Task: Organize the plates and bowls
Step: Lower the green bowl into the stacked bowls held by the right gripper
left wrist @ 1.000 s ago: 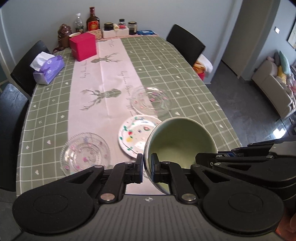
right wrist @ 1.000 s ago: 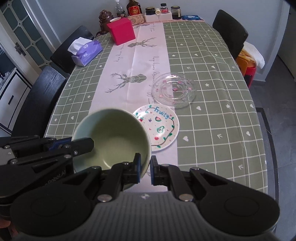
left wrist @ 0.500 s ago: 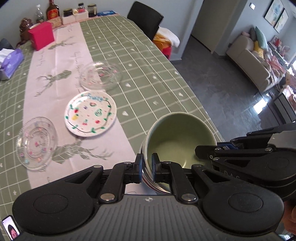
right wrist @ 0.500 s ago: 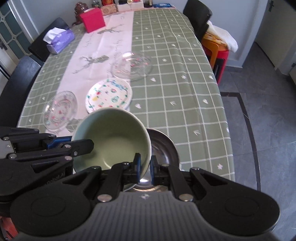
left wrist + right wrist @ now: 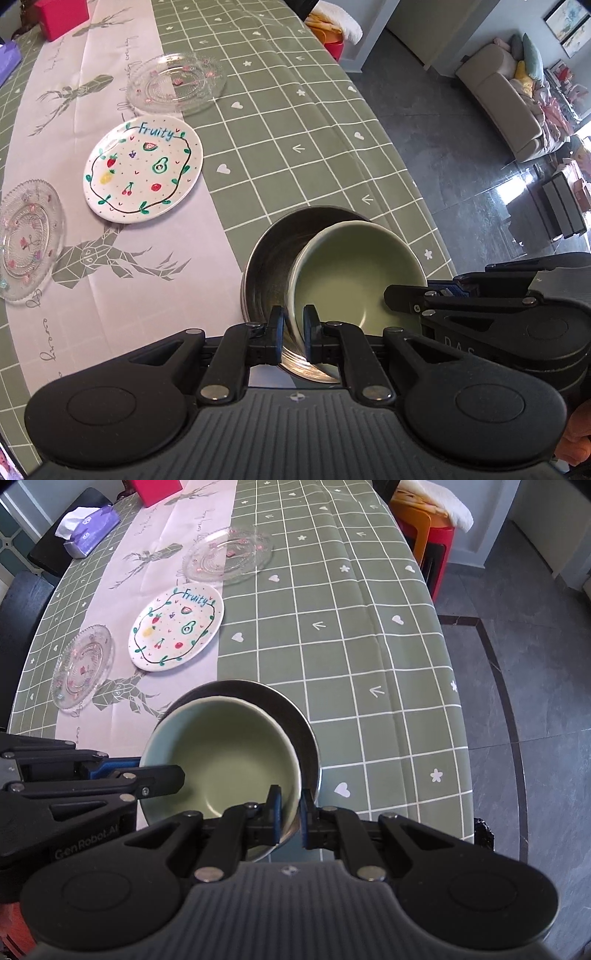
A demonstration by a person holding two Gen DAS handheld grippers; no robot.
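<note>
Now both tongs, left (image 5: 293, 332) and right (image 5: 289, 814), pinch the green bowl's (image 5: 354, 280) rim over the steel bowl (image 5: 269, 266).

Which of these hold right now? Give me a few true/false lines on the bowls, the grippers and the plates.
1. Both grippers grip the green bowl's rim. True: the left gripper and the right gripper each pinch the green bowl.
2. The green bowl hangs over the fruit plate. False: it sits tilted in or just over the metal bowl; the fruit plate lies apart.
3. Two glass plates lie on the table. True: the far glass plate and the near glass plate.
4. The plates are stacked. False: all three lie separately.
</note>
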